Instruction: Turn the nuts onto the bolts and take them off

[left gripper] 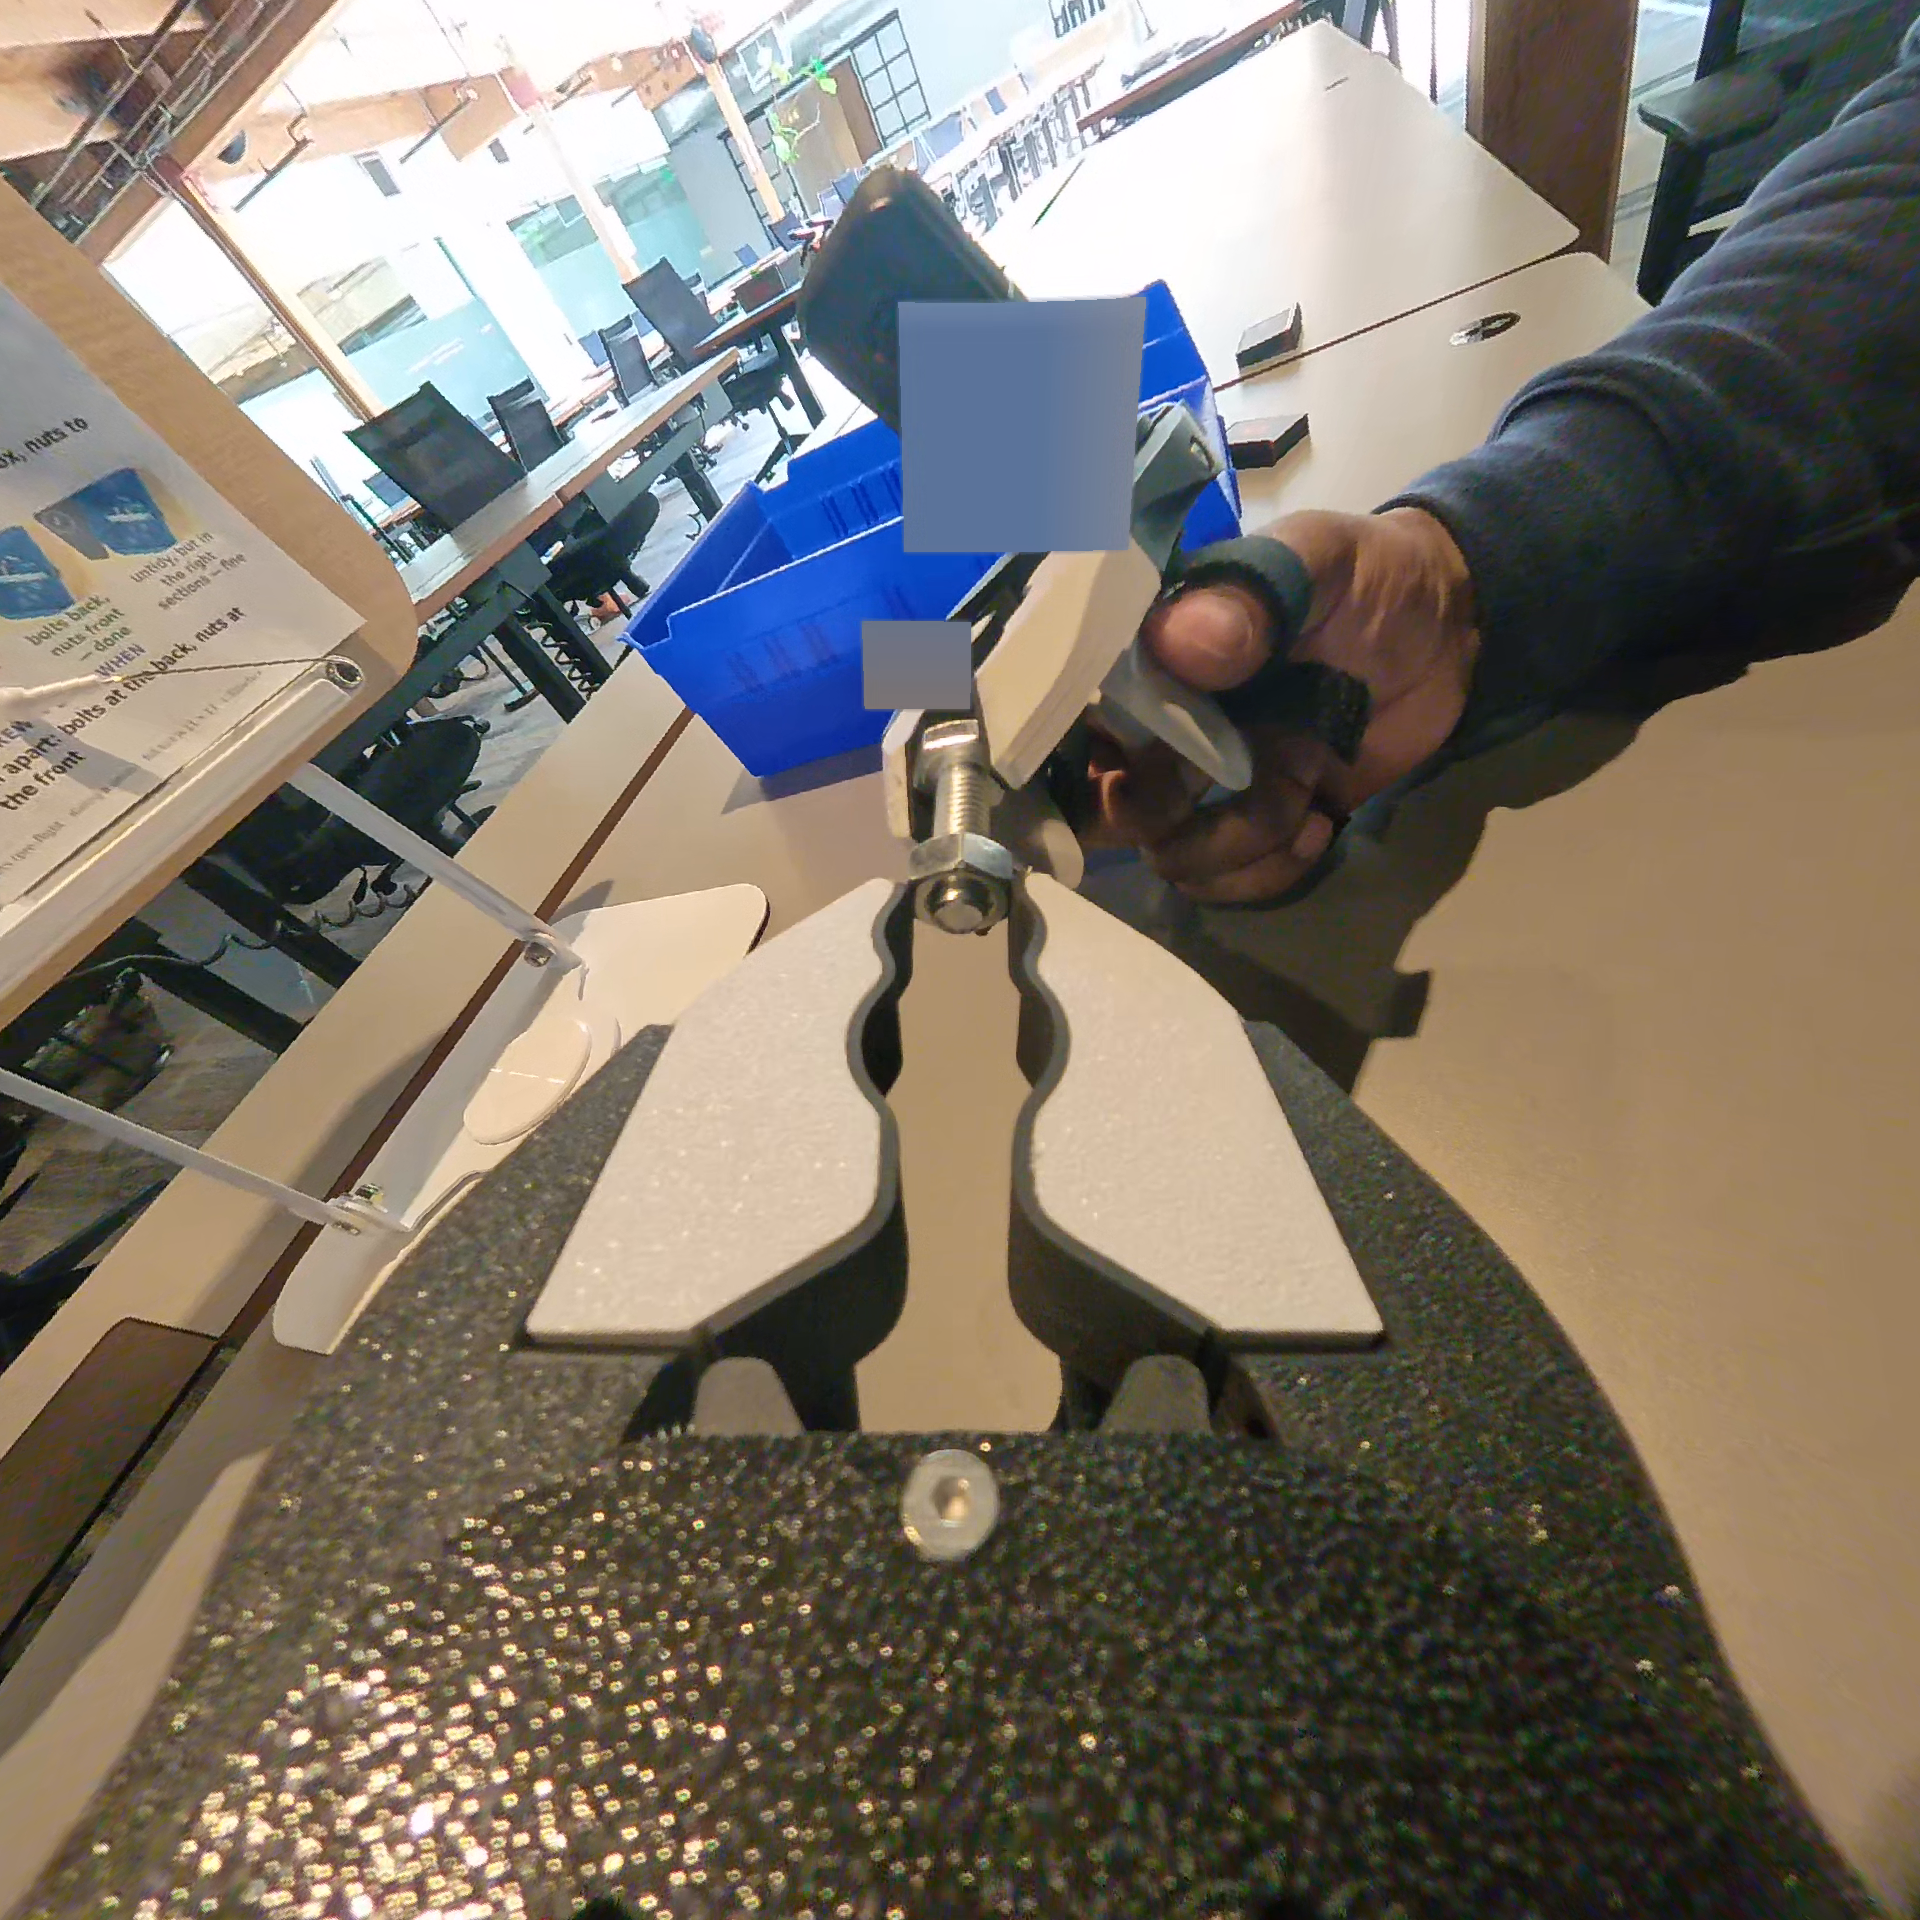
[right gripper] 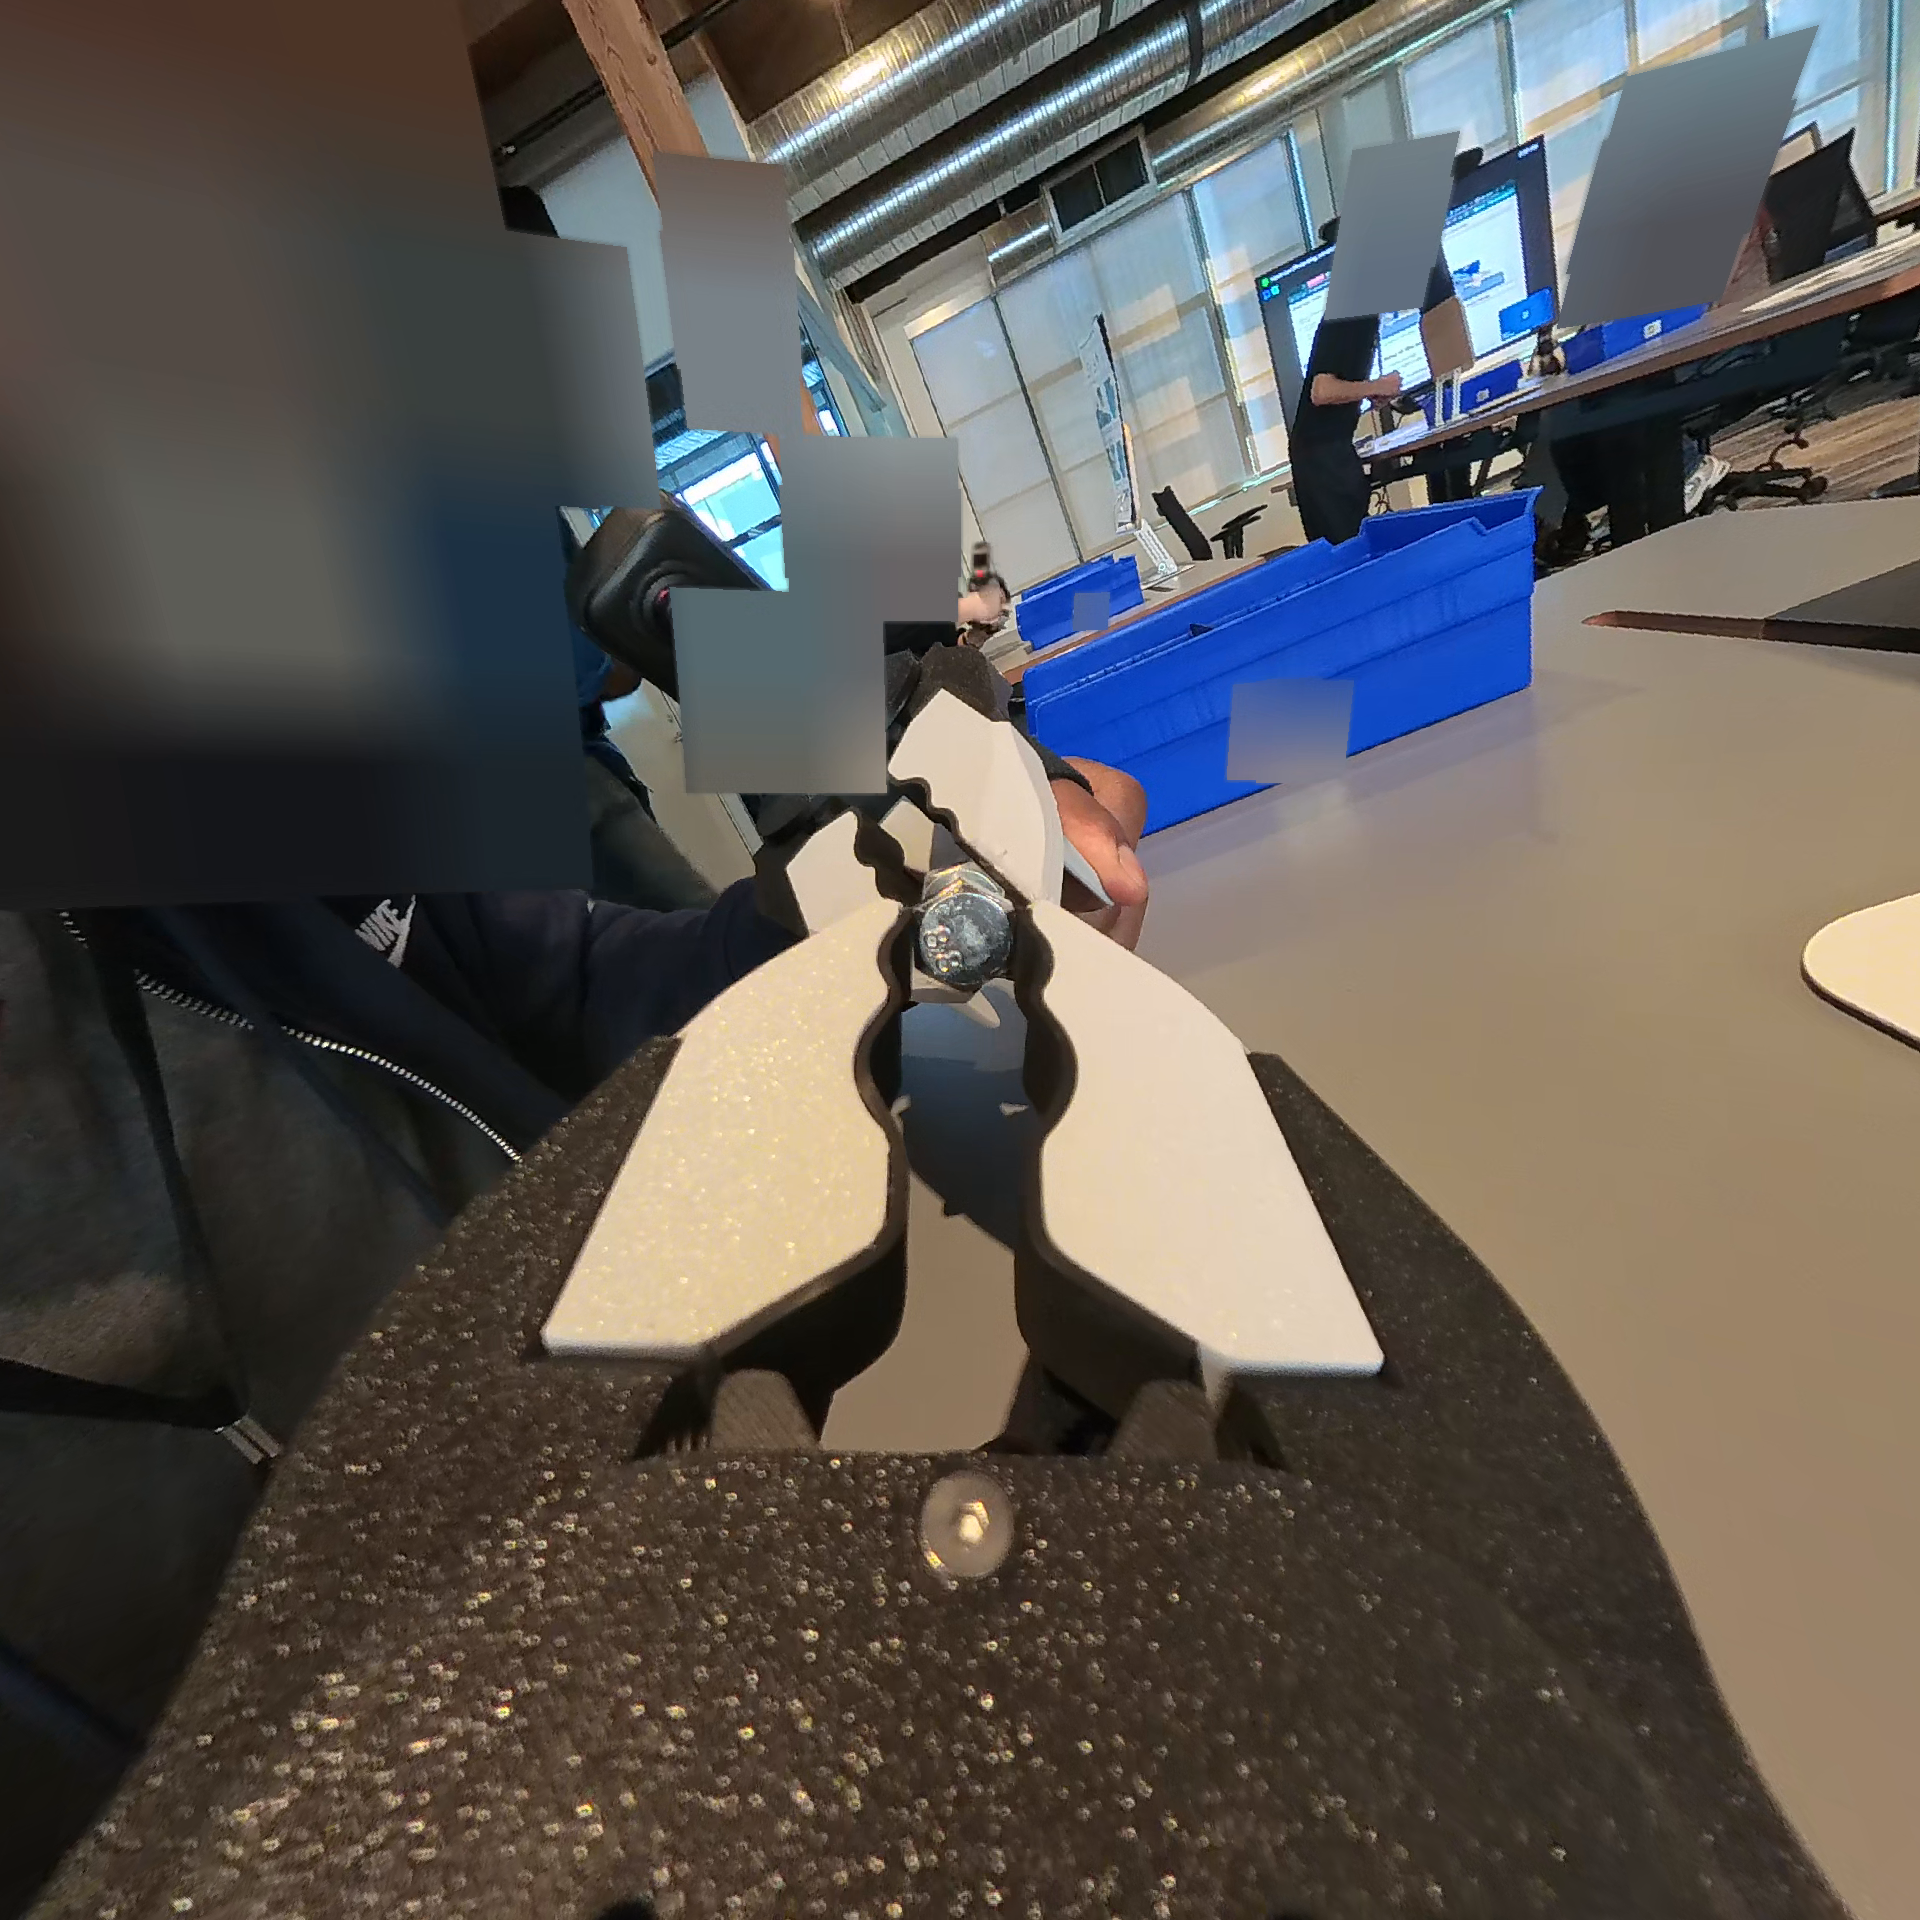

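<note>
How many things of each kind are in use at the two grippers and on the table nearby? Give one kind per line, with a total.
Grippers: 2, the left gripper and the right gripper
Bolts: 1, the bolt
Nuts: 1, the nut
Blue bins close by: 1, the blue bin
Total: 5

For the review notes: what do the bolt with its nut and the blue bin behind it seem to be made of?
The silver hex-head bolt and the silver hexagonal nut on its thread look like bright plated steel, judging by their shiny, mirror-like glints. The blue rectangular storage bin seems to be moulded plastic: even colour, ribbed walls, dull sheen. The left tongs grip the nut; the right tongs grip the bolt head.
</note>
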Available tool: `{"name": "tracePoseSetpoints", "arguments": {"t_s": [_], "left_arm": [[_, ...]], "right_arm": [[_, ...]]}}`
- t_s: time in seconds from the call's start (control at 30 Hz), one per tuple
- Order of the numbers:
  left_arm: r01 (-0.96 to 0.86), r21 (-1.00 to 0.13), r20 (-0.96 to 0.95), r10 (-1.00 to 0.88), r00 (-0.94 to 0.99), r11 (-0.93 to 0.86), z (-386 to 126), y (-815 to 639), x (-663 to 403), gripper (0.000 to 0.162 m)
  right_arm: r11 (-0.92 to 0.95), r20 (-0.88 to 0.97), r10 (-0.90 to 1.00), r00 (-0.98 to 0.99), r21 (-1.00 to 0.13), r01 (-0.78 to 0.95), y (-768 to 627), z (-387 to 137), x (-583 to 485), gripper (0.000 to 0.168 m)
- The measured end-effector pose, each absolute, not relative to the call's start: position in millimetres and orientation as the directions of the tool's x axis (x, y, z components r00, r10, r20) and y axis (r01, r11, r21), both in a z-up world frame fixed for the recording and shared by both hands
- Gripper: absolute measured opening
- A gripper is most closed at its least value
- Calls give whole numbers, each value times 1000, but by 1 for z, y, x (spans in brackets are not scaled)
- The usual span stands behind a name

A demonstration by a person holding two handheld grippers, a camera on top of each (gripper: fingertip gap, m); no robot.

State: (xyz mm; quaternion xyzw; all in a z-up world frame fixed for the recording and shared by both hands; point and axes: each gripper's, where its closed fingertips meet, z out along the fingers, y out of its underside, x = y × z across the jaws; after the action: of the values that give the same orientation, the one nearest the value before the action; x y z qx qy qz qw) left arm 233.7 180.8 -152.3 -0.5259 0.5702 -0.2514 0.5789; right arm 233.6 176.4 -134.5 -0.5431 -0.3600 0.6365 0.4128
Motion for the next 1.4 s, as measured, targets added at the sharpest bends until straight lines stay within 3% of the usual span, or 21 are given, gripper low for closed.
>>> {"name": "tracePoseSetpoints", "arguments": {"t_s": [0.97, 1.1, 1.23, 1.4], "left_arm": [[-304, -902, -381, -898, 222, 308, -154, 181, 233, 18], [-272, -925, -331, -912, 241, 264, -152, 184, 232, 27], [-210, -963, -216, -947, 237, 167, -151, 185, 231, 40], [72, -988, 149, -970, 194, -137, -129, 188, 231, 42]], "right_arm": [[-407, -402, 913, -62, -905, -127, 176, -137, 231, 17], [-403, -399, 915, -55, -900, -166, 178, -132, 234, 17], [-404, -403, 913, -56, -881, -247, 184, -122, 243, 17], [-354, -367, 930, -11, -886, -300, 190, -115, 253, 17]]}}
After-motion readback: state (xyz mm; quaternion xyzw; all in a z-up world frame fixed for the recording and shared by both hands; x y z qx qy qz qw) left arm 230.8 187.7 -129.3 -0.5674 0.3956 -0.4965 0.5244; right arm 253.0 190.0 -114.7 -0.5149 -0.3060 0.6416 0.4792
